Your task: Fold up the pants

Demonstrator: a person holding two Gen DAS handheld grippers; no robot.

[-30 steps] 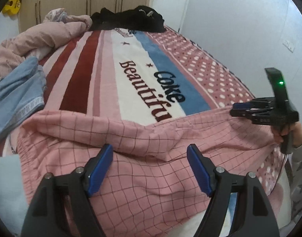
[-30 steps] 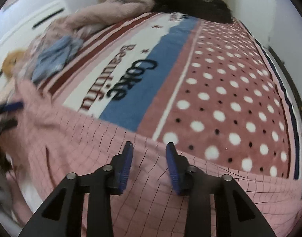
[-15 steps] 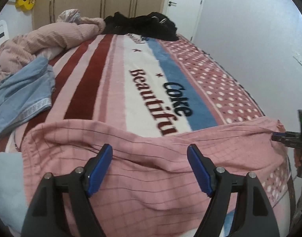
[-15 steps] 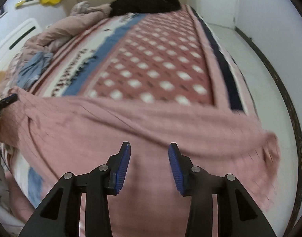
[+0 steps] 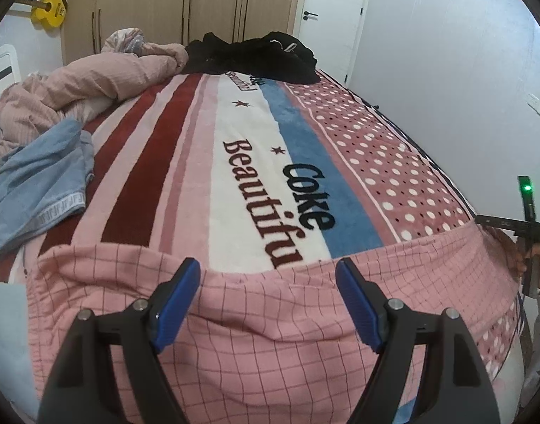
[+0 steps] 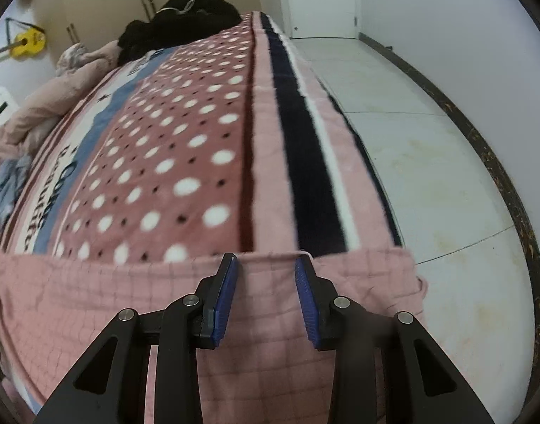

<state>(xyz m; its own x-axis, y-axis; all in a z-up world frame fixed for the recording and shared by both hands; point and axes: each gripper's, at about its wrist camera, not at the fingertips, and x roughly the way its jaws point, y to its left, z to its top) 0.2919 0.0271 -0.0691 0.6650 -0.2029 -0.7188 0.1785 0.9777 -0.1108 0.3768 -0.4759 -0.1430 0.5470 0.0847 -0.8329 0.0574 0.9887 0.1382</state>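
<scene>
Left hand-held gripper [image 5: 268,304] we see spread wide above the pink checked pants [image 5: 270,335], which lie across the bed's [image 5: 234,176] near end; closing on that sagging middle could bunch them. A second ago the far edge was rumpled; now it runs straighter. Right hand-held gripper [image 6: 266,296], fingers parted, hovers at the pants [image 6: 128,300] hem overhanging the floor [image 6: 428,176], where it might slip off; earlier it faced mid-bed.

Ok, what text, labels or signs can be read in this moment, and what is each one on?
"Coke": blanket, blue stripe.
"Beautifu", cut off by the pink checked pants: blanket's white stripe.
Far-end blanket lettering: upside down, unreadable.
Blue garment hem band: too small.
Right-wrist view lettering: blurred.
</scene>
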